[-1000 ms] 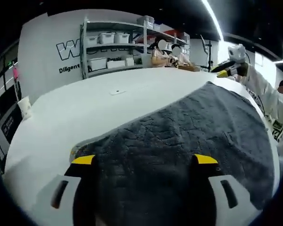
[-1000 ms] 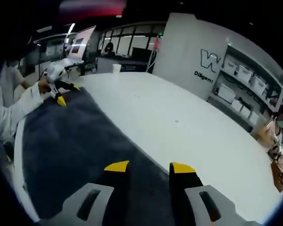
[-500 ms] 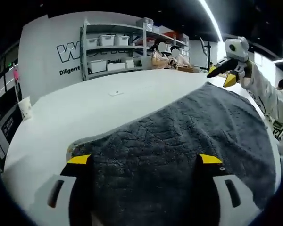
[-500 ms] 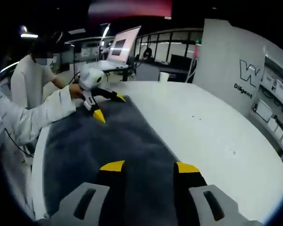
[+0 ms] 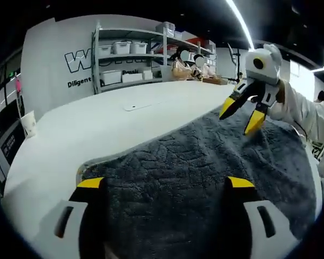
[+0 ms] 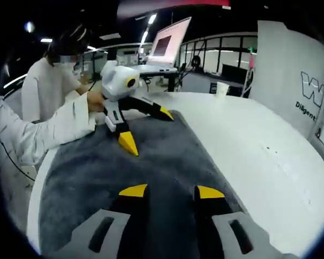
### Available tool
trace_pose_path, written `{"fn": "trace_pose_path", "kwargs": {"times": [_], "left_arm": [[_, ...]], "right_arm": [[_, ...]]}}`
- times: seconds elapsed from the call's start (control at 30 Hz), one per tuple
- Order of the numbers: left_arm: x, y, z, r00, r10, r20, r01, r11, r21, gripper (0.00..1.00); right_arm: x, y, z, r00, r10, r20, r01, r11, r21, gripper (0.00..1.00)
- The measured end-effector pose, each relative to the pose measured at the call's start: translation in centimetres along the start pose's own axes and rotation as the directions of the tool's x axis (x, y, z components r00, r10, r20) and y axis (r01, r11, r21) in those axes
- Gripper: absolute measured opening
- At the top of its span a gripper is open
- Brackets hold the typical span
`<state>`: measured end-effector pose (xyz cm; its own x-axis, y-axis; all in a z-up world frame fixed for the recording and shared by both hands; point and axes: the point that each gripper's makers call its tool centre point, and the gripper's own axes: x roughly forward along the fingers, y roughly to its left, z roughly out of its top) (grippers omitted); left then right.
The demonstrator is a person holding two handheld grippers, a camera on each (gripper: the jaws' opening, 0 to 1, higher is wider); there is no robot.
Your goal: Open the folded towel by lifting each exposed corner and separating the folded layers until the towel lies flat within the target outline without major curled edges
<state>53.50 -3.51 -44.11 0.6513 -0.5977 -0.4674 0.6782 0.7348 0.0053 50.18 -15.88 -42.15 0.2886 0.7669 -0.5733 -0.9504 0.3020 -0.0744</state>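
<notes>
Grey towel lies spread on the white table. Left gripper jaws spread wide over it; right gripper jaws parted, both empty. Risk: a careless pinch bunches the pile and curls an edge.

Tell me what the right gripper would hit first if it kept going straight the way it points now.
Most likely the dark grey towel: the right gripper points low along it, jaws open. Farther along that line sits the left gripper, also open above the towel, but depth is hard to judge here.
</notes>
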Motion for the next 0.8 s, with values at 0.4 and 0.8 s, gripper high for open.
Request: {"fn": "trace_pose_path", "kwargs": {"times": [0.4, 0.8], "left_arm": [[-0.1, -0.1, 0.0, 1.000, -0.005, 0.012, 0.005, 1.000, -0.002, 0.89], [0.0, -0.2, -0.1, 1.000, -0.004, 0.016, 0.004, 1.000, -0.005, 0.88]], "right_arm": [[-0.1, -1.1, -2.7, 0.997, 0.077, -0.003, -0.076, 0.996, 0.052, 0.30], [-2.1, -1.2, -4.0, 0.996, 0.093, 0.002, -0.093, 0.996, -0.011, 0.34]]}}
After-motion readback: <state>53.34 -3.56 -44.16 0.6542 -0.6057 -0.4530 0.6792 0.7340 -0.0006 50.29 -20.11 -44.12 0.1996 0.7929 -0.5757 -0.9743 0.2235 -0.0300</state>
